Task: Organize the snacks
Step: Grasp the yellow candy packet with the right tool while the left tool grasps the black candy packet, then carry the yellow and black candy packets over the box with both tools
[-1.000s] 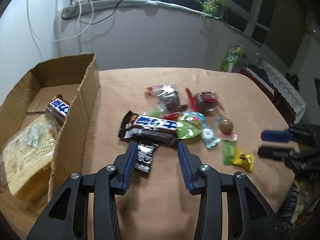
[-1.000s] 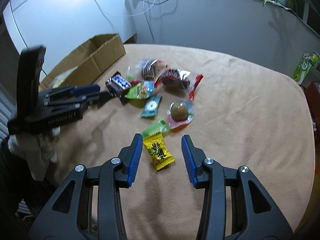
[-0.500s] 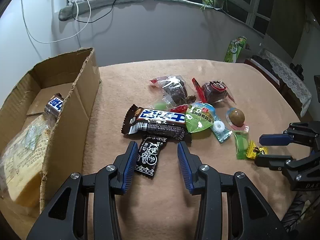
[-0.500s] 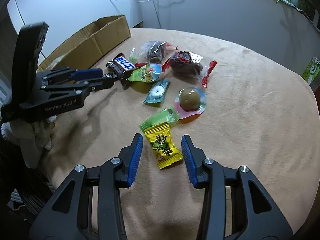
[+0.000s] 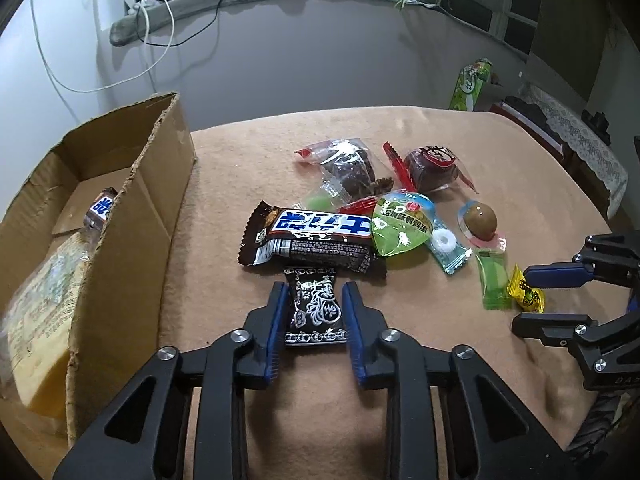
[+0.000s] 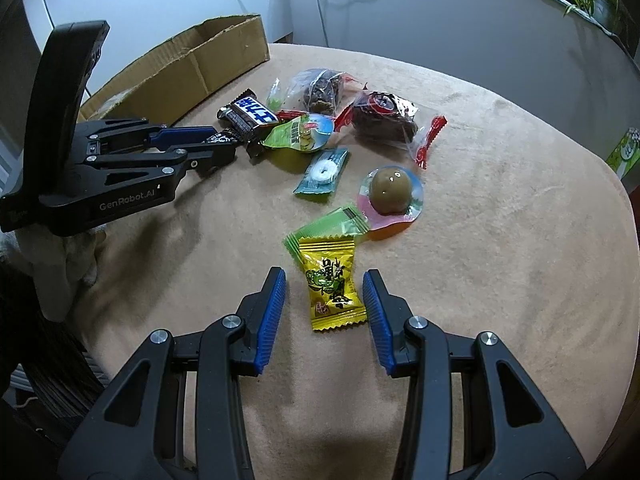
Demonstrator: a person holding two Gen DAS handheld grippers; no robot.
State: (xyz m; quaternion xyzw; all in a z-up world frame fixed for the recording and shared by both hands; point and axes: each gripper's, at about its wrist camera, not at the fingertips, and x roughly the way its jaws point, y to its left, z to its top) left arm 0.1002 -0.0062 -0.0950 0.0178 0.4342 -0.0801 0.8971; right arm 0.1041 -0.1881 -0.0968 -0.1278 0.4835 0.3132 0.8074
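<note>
A small black candy packet (image 5: pixel 316 308) lies on the tan tablecloth, just below a brown chocolate bar (image 5: pixel 316 236). My left gripper (image 5: pixel 315 288) straddles the packet; its jaws are closing and the blue pads touch both sides of it. A yellow candy (image 6: pixel 332 284) lies in front of a green wrapper (image 6: pixel 332 224). My right gripper (image 6: pixel 324 276) stands open around the yellow candy with a gap on each side. In the left wrist view the right gripper (image 5: pixel 524 298) shows at the right edge, the yellow candy (image 5: pixel 526 298) between its fingers.
An open cardboard box (image 5: pixel 152 184) at the left holds a bread pack (image 5: pixel 40 292) and another chocolate bar (image 5: pixel 102 210). Several more snacks lie mid-table: a green pouch (image 5: pixel 400 228), a mint (image 5: pixel 446 240), an egg-shaped sweet (image 5: pixel 482 222) and two dark pastries. A green carton (image 5: pixel 472 84) stands beyond the table.
The left jaws have narrowed onto the black packet. The right gripper has come down around the yellow candy, its opening unchanged.
</note>
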